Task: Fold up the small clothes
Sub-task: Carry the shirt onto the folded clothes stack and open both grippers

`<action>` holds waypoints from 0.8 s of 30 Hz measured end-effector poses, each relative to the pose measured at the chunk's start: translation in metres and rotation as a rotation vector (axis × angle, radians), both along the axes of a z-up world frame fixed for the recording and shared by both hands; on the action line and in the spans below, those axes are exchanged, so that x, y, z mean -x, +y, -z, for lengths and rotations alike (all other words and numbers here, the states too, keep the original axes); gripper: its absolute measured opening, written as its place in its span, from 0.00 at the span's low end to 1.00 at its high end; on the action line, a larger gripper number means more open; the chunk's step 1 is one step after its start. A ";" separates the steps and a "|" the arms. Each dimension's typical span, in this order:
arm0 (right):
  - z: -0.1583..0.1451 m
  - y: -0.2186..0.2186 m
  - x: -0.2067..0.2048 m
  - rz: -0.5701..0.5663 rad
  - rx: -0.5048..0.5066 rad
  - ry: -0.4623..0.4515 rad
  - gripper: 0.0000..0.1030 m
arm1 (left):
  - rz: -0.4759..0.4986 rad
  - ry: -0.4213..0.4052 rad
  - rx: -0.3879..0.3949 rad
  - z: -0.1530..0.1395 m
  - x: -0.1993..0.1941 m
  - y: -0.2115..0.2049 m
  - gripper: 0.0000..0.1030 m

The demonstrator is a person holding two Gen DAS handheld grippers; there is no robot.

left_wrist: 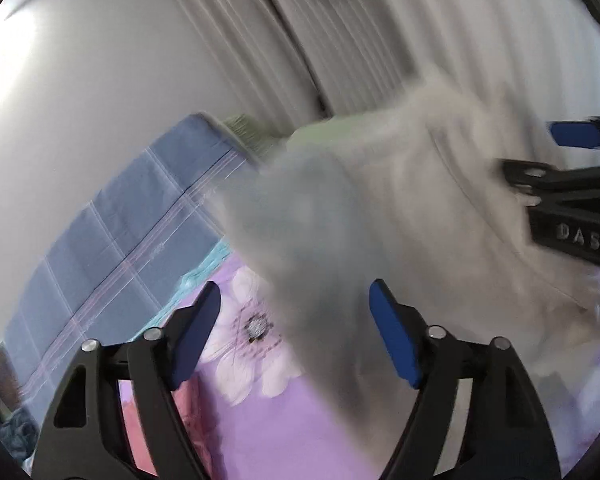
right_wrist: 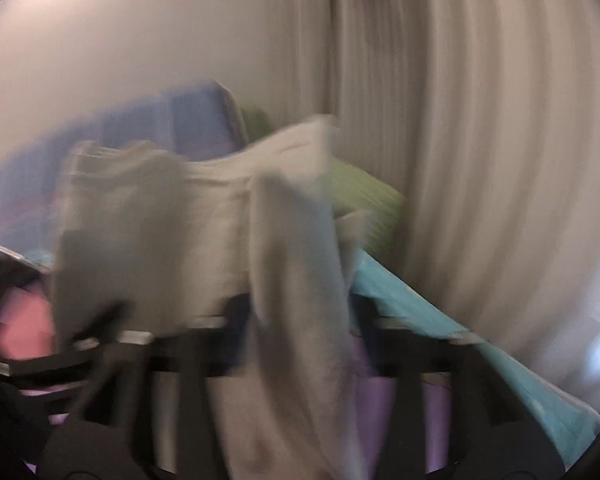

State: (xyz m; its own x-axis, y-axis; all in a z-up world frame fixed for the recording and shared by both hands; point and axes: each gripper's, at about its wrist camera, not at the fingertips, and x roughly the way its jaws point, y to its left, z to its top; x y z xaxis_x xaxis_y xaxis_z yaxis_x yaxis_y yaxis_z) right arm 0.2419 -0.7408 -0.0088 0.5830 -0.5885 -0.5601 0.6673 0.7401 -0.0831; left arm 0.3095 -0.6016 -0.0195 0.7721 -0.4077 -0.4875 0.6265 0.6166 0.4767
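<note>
Grey-white cloth, a small garment (left_wrist: pixel 372 208), fills the middle of the left wrist view, blurred, spreading from the centre toward three o'clock over a purple flowered sheet (left_wrist: pixel 268 420). The left gripper (left_wrist: pixel 296 336) stands wide, its blue pads apart; the garment's lower fold hangs between them, and neither pad presses on it. At three o'clock the right gripper (left_wrist: pixel 540 160) shows with its jaws apart beside the cloth. A blue checked pillow (left_wrist: pixel 112 240) lies at nine o'clock, pale curtains (left_wrist: pixel 340 40) at twelve. The right wrist view is heavily smeared; the garment drapes across that gripper's dark fingers (right_wrist: pixel 384 320)
</note>
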 end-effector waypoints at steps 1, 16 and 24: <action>0.026 -0.009 -0.008 0.032 -0.031 0.094 0.56 | 0.017 0.033 -0.007 0.009 -0.002 0.003 0.75; 0.127 -0.012 -0.002 0.094 -0.142 0.236 0.57 | 0.012 0.157 -0.111 0.104 0.008 0.021 0.75; 0.124 -0.007 0.008 0.181 -0.056 0.292 0.72 | 0.051 0.165 0.126 0.064 0.070 0.090 0.96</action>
